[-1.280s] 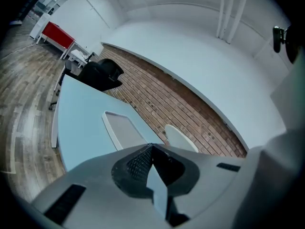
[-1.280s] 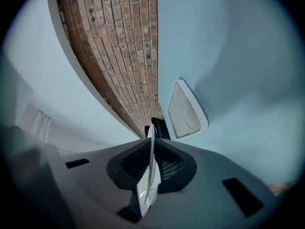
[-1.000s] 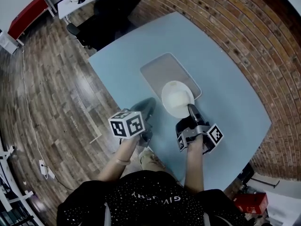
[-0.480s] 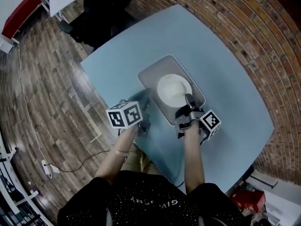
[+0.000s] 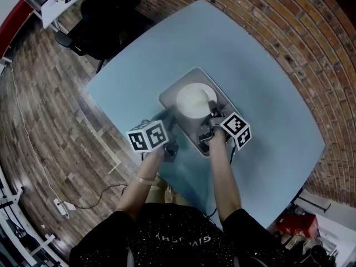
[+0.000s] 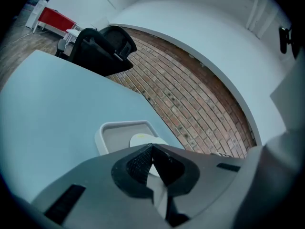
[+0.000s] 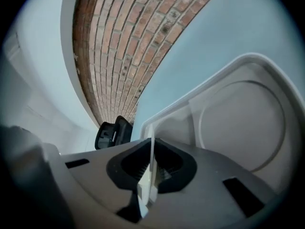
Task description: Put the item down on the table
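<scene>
A white round plate point(image 5: 193, 100) lies over the grey tray point(image 5: 167, 95) in the middle of the light blue table point(image 5: 261, 93). My right gripper point(image 5: 212, 109) is shut on the plate's near rim. In the right gripper view the rim point(image 7: 152, 147) stands edge-on between the jaws, and the plate's face point(image 7: 238, 123) spreads to the right inside the tray's raised edge point(image 7: 209, 82). I cannot tell whether the plate touches the tray. My left gripper point(image 5: 170, 148) is shut and empty near the table's front edge, left of the tray. Its view shows the tray point(image 6: 114, 135) and plate point(image 6: 140, 139) beyond the closed jaws.
A black office chair point(image 5: 105, 26) stands at the table's far left corner. Brick surface point(image 5: 311, 49) curves round the table's far and right sides. Wooden floor point(image 5: 50, 110) lies to the left, with a cable on it.
My right gripper has carried the plate away from me, from the tray's near corner to over the tray's middle. The left gripper has stayed about where it was.
</scene>
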